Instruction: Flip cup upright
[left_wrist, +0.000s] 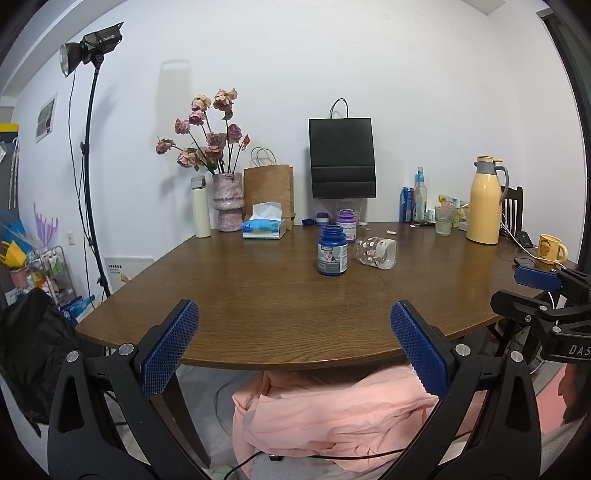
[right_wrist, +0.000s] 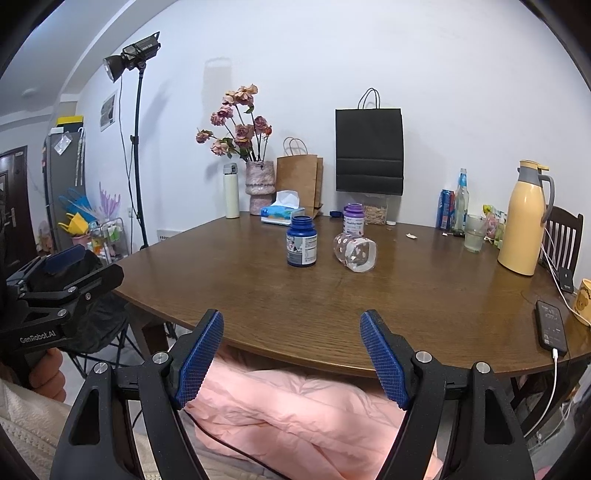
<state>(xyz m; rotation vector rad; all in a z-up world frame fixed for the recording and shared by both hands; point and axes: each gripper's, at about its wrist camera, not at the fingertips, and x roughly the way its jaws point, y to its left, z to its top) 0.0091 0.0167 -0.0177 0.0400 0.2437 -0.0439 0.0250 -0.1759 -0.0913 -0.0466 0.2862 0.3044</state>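
Note:
A clear glass cup with a flower print (left_wrist: 375, 253) lies on its side on the brown table (left_wrist: 258, 306), just right of a blue bottle. It also shows in the right wrist view (right_wrist: 355, 252), mouth toward me and to the right. My left gripper (left_wrist: 293, 343) is open and empty, at the table's near edge, well short of the cup. My right gripper (right_wrist: 291, 354) is open and empty, also at the near edge. Each gripper shows in the other's view, the right one (left_wrist: 543, 295) and the left one (right_wrist: 70, 273).
An open blue bottle (right_wrist: 301, 242) stands left of the cup, a purple bottle (right_wrist: 353, 219) behind it. Tissue box (right_wrist: 282, 214), vase, paper bags and white flask stand at the back. A yellow jug (right_wrist: 522, 221), glass, phone (right_wrist: 551, 326) and mug sit at right. Pink cloth lies below the table edge.

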